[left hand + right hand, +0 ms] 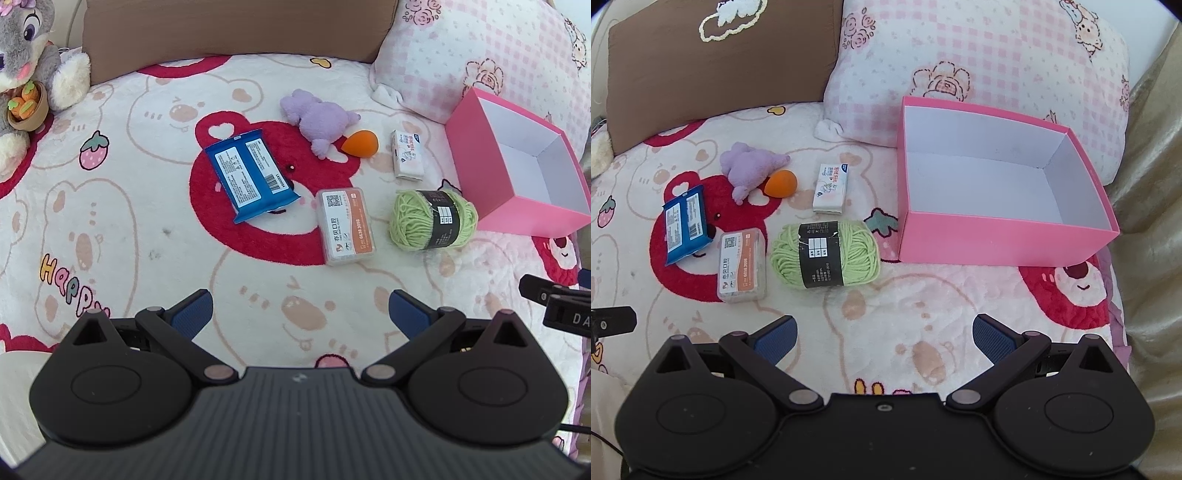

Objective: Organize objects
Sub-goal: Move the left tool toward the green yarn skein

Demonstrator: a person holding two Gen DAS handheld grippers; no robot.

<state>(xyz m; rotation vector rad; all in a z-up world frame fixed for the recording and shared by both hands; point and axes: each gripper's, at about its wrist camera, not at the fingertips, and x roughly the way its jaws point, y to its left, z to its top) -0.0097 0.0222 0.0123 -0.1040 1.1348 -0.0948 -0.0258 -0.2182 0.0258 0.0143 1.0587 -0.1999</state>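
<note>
Left wrist view: the left claw (pixel 300 314) hangs over the bed blanket (pixel 147 229), fingers wide apart and empty. At twelve o'clock lies the orange-labelled case (pixel 345 230), the blue packet (pixel 251 175) at eleven, the green yarn (pixel 433 218) at one, just beside the pink box (pixel 491 177). Right wrist view: the right claw (pixel 882 338) is likewise spread and empty; the purple plush (pixel 750 168) touches the orange sponge (pixel 781 182) at eleven, near the white packet (pixel 830 189).

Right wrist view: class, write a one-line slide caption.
Open right gripper hovers over a blanket beside green yarn and an empty pink box.
</note>
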